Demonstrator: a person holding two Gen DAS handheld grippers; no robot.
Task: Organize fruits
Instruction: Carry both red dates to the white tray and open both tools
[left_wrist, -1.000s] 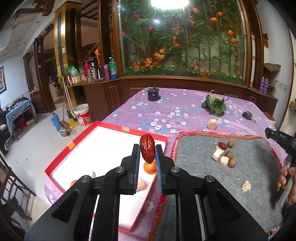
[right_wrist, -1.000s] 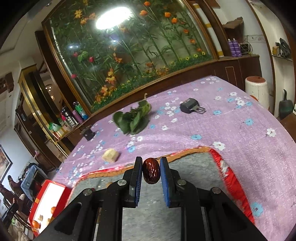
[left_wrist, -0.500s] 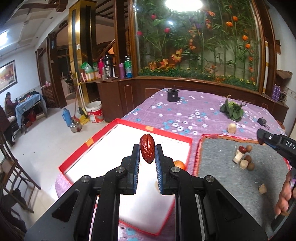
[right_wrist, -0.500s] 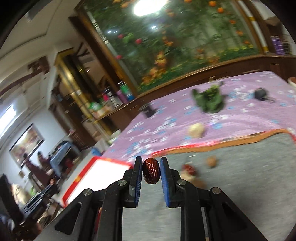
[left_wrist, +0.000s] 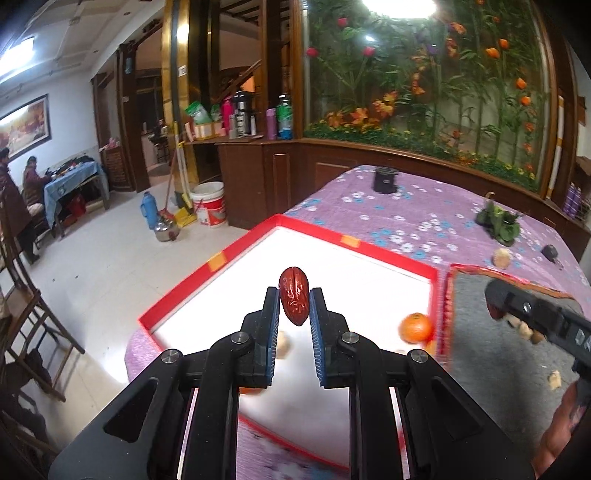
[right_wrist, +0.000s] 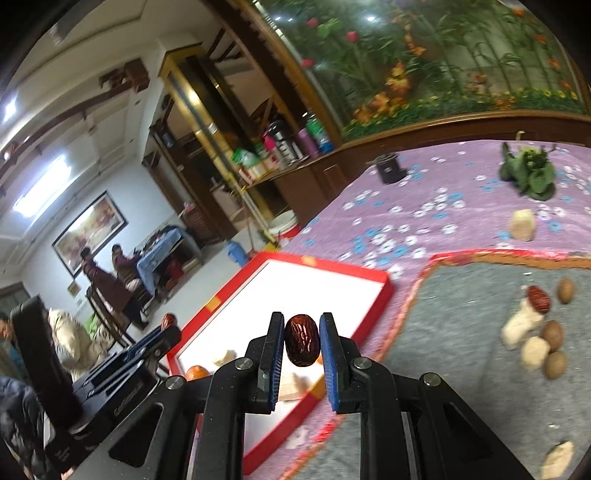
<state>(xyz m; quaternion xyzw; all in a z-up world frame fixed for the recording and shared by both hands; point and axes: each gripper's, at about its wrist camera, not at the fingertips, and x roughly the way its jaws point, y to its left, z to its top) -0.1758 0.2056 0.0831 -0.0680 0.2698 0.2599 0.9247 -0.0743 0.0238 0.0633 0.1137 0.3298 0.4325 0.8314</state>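
Each gripper — left (left_wrist: 293, 308), right (right_wrist: 301, 345) — clamps a red date (left_wrist: 294, 301) over the red tray (left_wrist: 369, 254), apparently for sorting with the orange (left_wrist: 415, 327).

A glossy red date (left_wrist: 294, 301) stands upright, pinched above the white inside of the red tray (left_wrist: 369, 251). A second, darker date (right_wrist: 301, 345) is also pinched, over the tray's near edge. An orange (left_wrist: 415, 327) lies inside the tray. On the grey mat (right_wrist: 461, 314) lie another date (right_wrist: 538, 298), three brown nuts (right_wrist: 552, 335) and pale pieces (right_wrist: 519, 323).
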